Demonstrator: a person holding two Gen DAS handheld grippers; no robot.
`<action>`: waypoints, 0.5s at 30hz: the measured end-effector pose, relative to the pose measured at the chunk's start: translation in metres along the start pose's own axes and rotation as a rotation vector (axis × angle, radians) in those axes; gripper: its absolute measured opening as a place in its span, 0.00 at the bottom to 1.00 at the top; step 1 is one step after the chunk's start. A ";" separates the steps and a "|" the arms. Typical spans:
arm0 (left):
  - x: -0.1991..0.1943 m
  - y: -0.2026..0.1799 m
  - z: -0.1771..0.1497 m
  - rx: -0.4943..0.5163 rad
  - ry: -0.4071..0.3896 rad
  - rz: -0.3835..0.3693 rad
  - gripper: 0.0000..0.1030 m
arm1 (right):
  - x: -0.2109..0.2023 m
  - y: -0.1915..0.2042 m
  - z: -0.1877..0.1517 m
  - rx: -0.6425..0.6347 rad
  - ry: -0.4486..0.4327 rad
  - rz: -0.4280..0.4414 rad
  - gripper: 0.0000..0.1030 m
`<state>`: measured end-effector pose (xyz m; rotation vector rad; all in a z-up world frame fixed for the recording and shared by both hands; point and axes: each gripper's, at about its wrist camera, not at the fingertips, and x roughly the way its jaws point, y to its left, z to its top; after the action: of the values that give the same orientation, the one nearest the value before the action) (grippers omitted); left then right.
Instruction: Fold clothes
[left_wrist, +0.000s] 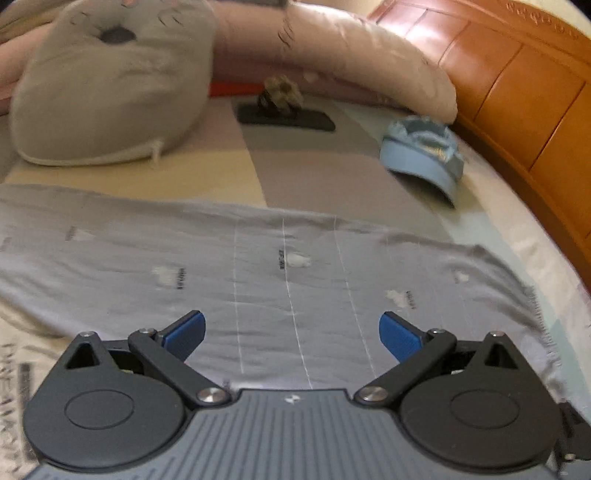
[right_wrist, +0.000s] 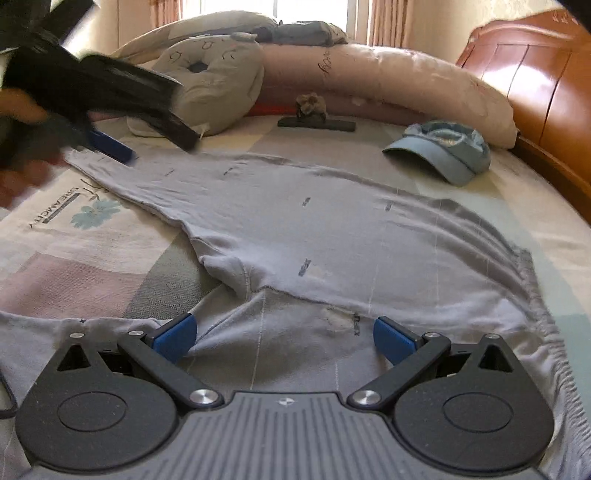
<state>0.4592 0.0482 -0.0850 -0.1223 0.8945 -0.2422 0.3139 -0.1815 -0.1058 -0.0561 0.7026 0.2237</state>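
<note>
Pale grey knit with thin white lines and small dark printed marks makes up the garment (right_wrist: 295, 221), which lies spread across the patchwork bedsheet (right_wrist: 74, 266), one long part stretching away toward the far left and a gathered, ruffled edge curving along the right. A seam runs across it near the right gripper (right_wrist: 284, 338), with a small bunched fold to the left of that seam. The right gripper sits low over the near part of the cloth, its blue pads wide apart and nothing between them. The left gripper (left_wrist: 291, 332) is likewise spread wide over a flat stretch of the same fabric, holding nothing; in the right wrist view it shows as a dark blur at the far left end of the garment, so whether it touches the cloth there is hard to say. Beyond the garment lie a light blue cap (right_wrist: 443, 151), a grey cushion (right_wrist: 210, 85), a long pink pillow (right_wrist: 388, 77) and a wooden headboard (right_wrist: 535, 74).
</note>
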 end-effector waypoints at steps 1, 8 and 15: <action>0.008 -0.001 -0.003 0.006 0.023 0.011 0.97 | 0.001 -0.002 0.000 0.010 0.000 0.007 1.00; -0.008 0.003 -0.037 -0.012 0.021 0.006 0.98 | 0.001 -0.005 -0.001 0.024 -0.004 0.025 1.00; -0.019 -0.007 -0.019 -0.023 -0.028 -0.062 0.98 | 0.001 -0.005 -0.002 0.026 -0.009 0.027 1.00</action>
<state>0.4317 0.0461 -0.0807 -0.1745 0.8663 -0.2875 0.3148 -0.1868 -0.1081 -0.0206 0.6971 0.2406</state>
